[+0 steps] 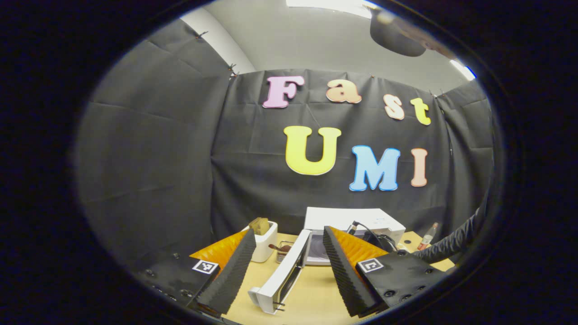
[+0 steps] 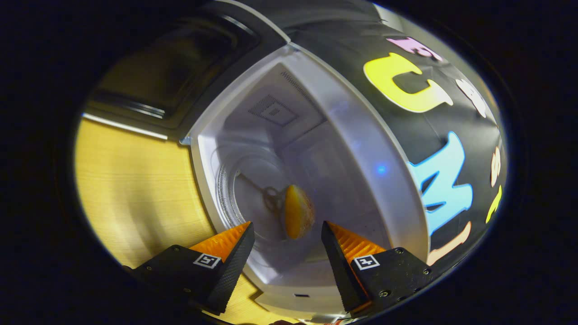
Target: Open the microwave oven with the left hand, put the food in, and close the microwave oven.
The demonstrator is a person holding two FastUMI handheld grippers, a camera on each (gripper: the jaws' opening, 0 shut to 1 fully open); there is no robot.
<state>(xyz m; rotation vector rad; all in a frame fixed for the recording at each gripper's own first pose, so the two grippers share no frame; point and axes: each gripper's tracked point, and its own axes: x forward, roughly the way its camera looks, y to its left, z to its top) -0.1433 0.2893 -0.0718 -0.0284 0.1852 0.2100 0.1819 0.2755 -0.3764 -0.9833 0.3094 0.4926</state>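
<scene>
On the wooden table [image 1: 311, 298], the white microwave oven [image 1: 352, 225] stands with its door [image 1: 282, 275] swung open. The left gripper [image 1: 286, 271] and right gripper [image 2: 286, 255] both hold their fingers apart, empty. A golden, rounded piece of food [image 2: 298, 211] lies on the glass turntable [image 2: 239, 189] inside the cavity.

A light wooden counter [image 1: 316, 293] with a pale yellow grain carries everything. Seen in the left gripper view, a white box-shaped microwave oven [image 1: 356, 223] stands on it straight ahead of the left gripper [image 1: 289, 264], its white-framed door [image 1: 284, 273] swung open toward the gripper, between the two fingers. Ahead and slightly left of that gripper sits a white toaster [image 1: 264, 241] with brown slices in its slots, and just beside it a small dark item too small to tell. Far to the gripper's right a small clear bottle with a red cap [image 1: 427, 236] stands upright near the counter's back edge.
</scene>
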